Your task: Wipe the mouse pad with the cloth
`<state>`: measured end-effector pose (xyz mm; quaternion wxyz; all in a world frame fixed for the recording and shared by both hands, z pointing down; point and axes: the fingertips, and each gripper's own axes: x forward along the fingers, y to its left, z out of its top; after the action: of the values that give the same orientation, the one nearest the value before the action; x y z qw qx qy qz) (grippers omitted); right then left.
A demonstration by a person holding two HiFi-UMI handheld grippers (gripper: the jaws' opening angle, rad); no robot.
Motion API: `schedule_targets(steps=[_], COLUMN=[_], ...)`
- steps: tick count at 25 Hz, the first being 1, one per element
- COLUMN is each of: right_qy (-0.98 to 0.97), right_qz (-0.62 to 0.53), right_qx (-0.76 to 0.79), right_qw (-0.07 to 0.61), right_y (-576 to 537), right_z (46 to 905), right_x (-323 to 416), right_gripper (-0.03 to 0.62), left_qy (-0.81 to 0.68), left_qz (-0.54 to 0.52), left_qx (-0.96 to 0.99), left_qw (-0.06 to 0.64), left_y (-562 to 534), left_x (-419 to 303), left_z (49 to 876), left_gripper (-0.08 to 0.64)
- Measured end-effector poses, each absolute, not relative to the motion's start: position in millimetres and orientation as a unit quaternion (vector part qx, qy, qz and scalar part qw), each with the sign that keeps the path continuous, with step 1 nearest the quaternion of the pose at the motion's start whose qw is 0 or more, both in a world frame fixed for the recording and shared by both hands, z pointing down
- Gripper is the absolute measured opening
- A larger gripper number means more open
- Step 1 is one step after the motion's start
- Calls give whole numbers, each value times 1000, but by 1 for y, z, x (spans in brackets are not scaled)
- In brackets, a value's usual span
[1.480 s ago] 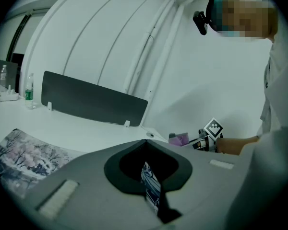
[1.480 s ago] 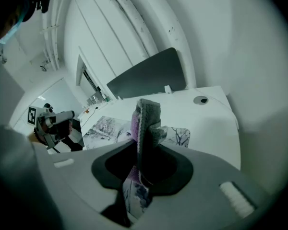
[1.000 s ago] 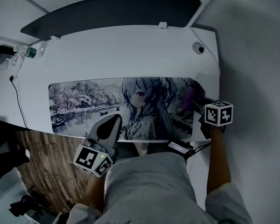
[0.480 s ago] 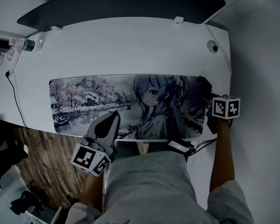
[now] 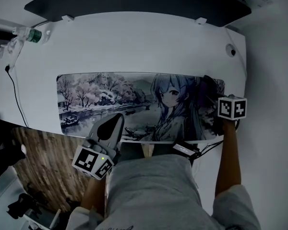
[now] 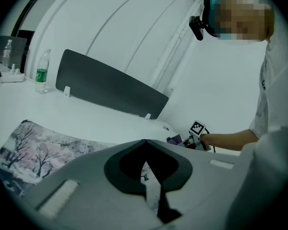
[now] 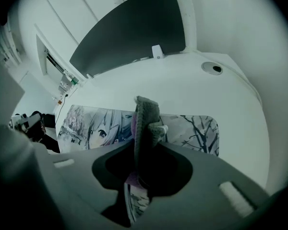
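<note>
A long printed mouse pad [image 5: 110, 97] with trees and an anime figure lies across the white desk [image 5: 134, 47]. My right gripper [image 5: 212, 95] hangs at the pad's right end, shut on a grey and purple cloth [image 7: 145, 123] that sticks up between its jaws. In the head view the cloth [image 5: 207, 86] shows as a dark lump over the pad's right end. The pad [image 7: 101, 126] runs off to the left under it. My left gripper [image 5: 111, 128] rests shut and empty over the pad's near edge, left of centre. In the left gripper view the pad [image 6: 38, 152] lies below the jaws.
A dark divider panel [image 5: 134, 1] stands along the desk's far edge. A water bottle [image 5: 26, 34] and a black cable [image 5: 17, 99] sit at the far left. A round cable hole [image 5: 230, 51] is at the far right corner. Wooden floor [image 5: 43, 166] shows below the desk's near edge.
The right gripper with the cloth has stayed at the pad's right end while the head view shifted, moving the desk rightward in the picture. The left gripper holds its place.
</note>
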<state>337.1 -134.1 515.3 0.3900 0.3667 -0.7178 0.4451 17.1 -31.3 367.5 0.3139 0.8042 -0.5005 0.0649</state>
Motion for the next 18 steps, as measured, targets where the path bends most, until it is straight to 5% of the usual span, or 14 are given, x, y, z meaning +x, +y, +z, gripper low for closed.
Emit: schedule_targets(steps=[18], right_qy=[-741], right_qz=[438], right_qx=[328], right_qw=[389], right_y=[-117], right_z=[520], right_x=[191], right_gripper=[86], left_qy=[-529], left_qz=[55], left_qx=[782], left_qw=[325], left_y=[17], left_x=[-106], left_z=[377], left_gripper=[18])
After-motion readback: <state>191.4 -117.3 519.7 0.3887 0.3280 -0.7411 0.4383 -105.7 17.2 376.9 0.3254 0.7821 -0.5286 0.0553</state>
